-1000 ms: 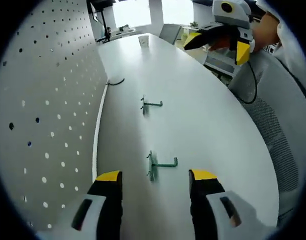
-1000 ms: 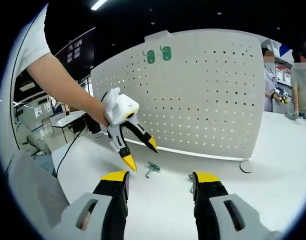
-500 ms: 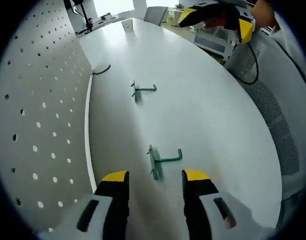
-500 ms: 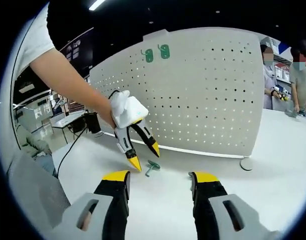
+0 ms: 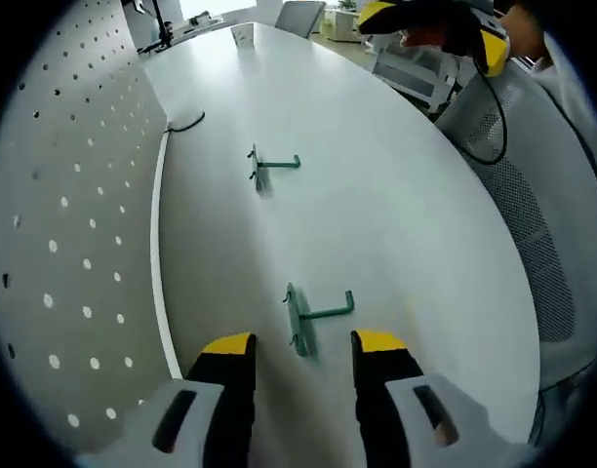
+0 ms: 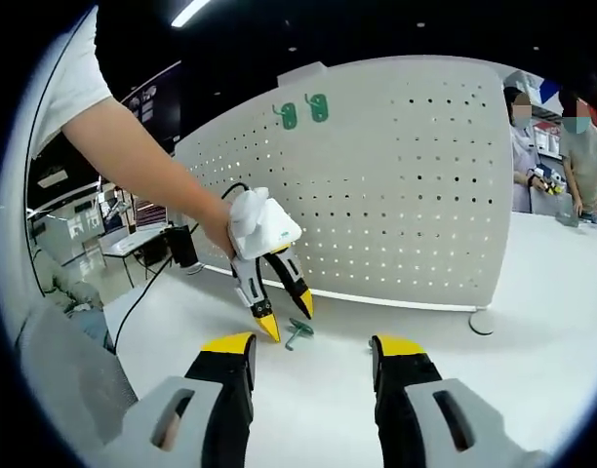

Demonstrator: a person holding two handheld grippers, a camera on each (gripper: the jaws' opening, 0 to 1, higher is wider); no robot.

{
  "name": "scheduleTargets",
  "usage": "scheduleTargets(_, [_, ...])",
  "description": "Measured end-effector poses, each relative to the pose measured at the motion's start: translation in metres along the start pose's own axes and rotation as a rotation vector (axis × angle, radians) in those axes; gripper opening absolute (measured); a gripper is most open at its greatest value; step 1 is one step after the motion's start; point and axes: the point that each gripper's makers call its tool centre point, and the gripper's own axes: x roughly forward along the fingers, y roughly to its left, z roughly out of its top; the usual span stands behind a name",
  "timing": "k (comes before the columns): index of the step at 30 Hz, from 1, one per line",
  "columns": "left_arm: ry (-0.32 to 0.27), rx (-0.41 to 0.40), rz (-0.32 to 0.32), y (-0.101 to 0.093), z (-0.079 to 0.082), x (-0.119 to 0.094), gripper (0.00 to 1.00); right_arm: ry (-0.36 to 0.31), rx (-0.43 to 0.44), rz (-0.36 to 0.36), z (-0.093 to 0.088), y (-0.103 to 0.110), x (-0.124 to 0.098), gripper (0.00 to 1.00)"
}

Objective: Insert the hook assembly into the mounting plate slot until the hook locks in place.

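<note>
In the left gripper view our left tool [image 5: 303,343] now stands low over the table [image 5: 406,224], with the near hook [image 5: 308,317] just in front of its two yellow tips and about on the line between them. Half a second ago the same hook lay further ahead of the jaws, so we have brought this tool closer and lower. The jaws are open and hold nothing; compared with a second ago the gap looks a little narrower. In the right gripper view we see the left tool [image 6: 284,319] from outside: it points down with one tip on each side of the near hook [image 6: 298,332], which lies flat on the table [image 6: 533,292]. We cannot tell if a tip already touches it.

Our right tool [image 6: 313,346] is open and empty and hangs back above the table, much as before.

Further along the table lies a second hook [image 5: 269,165], untouched. The white pegboard [image 6: 396,175] stands upright at the table's edge, well apart from both loose hooks, and two green hooks [image 6: 303,110] already hang near its top.

For the task this means, in our judgement, that the approach is almost finished and the grasp comes next. Nothing is inserted yet. The hook is thin and flat, so closing must be centred, or it may slide away.
</note>
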Motion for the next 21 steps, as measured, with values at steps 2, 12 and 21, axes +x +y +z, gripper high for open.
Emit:
scheduleTargets(2, [0.005,-0.003,0.002,0.0012,0.0000,0.0000,0.39,0.000,0.006,0.000,-0.0002,0.0000,0.0001,0.46])
scheduleTargets(12, [0.034,-0.041,0.044,0.0078,-0.0002,0.0000,0.13,0.001,-0.006,-0.003,0.0001,-0.0002,-0.0003,0.43])
scheduleTargets(21, [0.039,-0.021,0.077,0.0103,-0.0003,0.0010,0.04,0.003,-0.009,-0.006,-0.0004,-0.0014,-0.0007,0.42])
